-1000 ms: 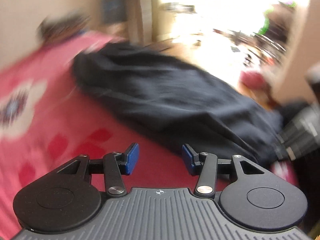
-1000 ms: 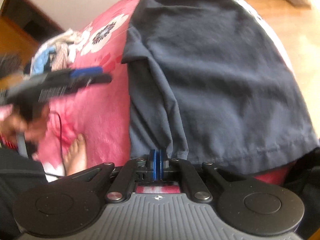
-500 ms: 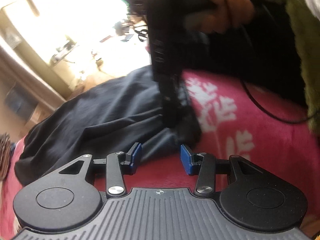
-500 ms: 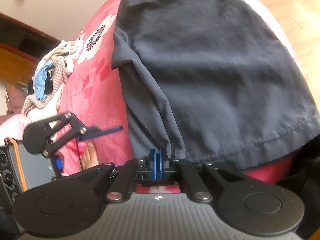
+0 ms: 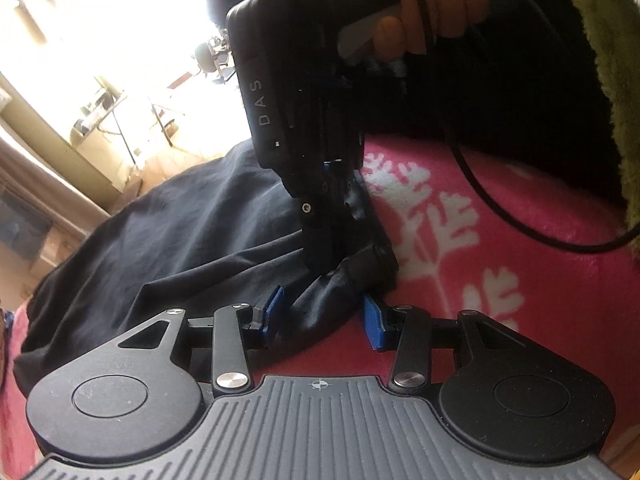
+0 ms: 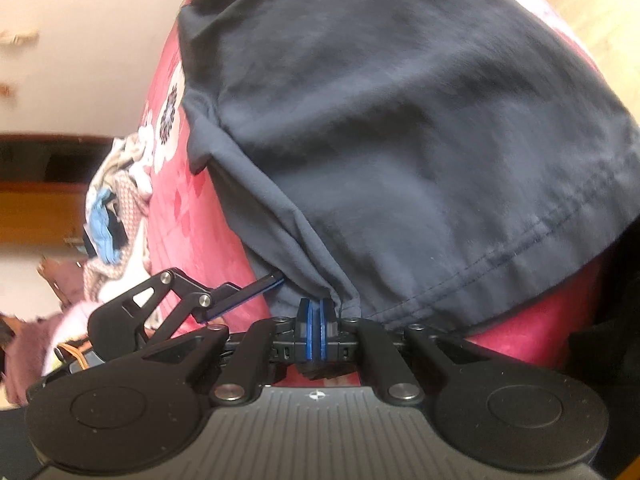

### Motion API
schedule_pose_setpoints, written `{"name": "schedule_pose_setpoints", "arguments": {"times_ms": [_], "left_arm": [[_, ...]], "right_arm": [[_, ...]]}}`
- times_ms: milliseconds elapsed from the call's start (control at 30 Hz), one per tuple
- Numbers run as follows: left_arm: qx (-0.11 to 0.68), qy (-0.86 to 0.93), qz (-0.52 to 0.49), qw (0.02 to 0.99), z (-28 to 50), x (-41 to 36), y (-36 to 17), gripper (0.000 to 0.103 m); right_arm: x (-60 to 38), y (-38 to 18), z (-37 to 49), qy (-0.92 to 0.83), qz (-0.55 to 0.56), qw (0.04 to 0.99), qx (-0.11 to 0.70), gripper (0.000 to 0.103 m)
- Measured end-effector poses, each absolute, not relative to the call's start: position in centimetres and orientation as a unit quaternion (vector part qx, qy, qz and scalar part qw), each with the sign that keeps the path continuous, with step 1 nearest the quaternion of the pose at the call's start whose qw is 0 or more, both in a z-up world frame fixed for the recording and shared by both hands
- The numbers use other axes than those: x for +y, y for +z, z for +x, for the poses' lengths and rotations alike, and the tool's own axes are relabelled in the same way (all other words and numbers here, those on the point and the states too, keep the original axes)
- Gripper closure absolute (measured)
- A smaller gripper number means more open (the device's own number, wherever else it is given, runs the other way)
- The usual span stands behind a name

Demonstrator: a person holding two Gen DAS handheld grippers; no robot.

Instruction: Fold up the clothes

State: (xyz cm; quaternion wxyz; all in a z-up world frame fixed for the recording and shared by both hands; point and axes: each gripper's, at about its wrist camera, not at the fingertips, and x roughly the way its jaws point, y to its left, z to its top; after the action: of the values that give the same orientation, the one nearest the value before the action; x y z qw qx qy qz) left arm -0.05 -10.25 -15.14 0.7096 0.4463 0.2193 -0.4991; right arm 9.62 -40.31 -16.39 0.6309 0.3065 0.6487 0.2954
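My left gripper point(image 5: 322, 316) lies low over the pink flower-print blanket point(image 5: 500, 248), blue pads spread apart around a bunched corner of the dark navy cotton garment point(image 6: 400, 120). My right gripper point(image 6: 315, 334) pinches that garment's hem corner, pads pressed together. The garment lies flat, stretching away from both grippers. A pile of mixed clothes point(image 6: 116, 216) sits beyond its far left edge.

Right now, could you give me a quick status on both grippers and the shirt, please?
Left gripper open, straddling the bunched corner of the dark shirt. Right gripper shut on that corner. Shirt spread on the red blanket. Nothing blocking.
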Motion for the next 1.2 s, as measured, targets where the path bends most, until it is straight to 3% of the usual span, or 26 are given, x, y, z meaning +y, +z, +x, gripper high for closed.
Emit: {"name": "schedule_pose_setpoints", "arguments": {"times_ms": [467, 800, 1067, 1133, 1200], "left_arm": [[0.192, -0.523, 0.516, 0.651, -1.5, -9.6, -15.2, 0.062], [0.175, -0.52, 0.502, 0.669, -1.0, -10.9, -15.7, 0.06], [0.176, -0.519, 0.492, 0.677, -1.4, -10.7, -15.7, 0.07], [0.176, -0.519, 0.489, 0.678, -1.5, -10.6, -15.6, 0.073], [0.178, -0.52, 0.484, 0.681, -1.5, -10.5, -15.6, 0.073]], "right_arm": [[-40.7, -16.8, 9.6, 0.297, 0.32, 0.626, 0.646, 0.101], [-40.8, -17.2, 9.5, 0.293, 0.338, 0.62, 0.645, 0.1], [-41.8, -16.2, 9.6, 0.278, 0.344, 0.641, 0.627, 0.099], [-42.5, -14.9, 9.9, 0.266, 0.328, 0.668, 0.612, 0.089], [-43.6, -13.2, 10.4, 0.249, 0.304, 0.705, 0.59, 0.07]]}}
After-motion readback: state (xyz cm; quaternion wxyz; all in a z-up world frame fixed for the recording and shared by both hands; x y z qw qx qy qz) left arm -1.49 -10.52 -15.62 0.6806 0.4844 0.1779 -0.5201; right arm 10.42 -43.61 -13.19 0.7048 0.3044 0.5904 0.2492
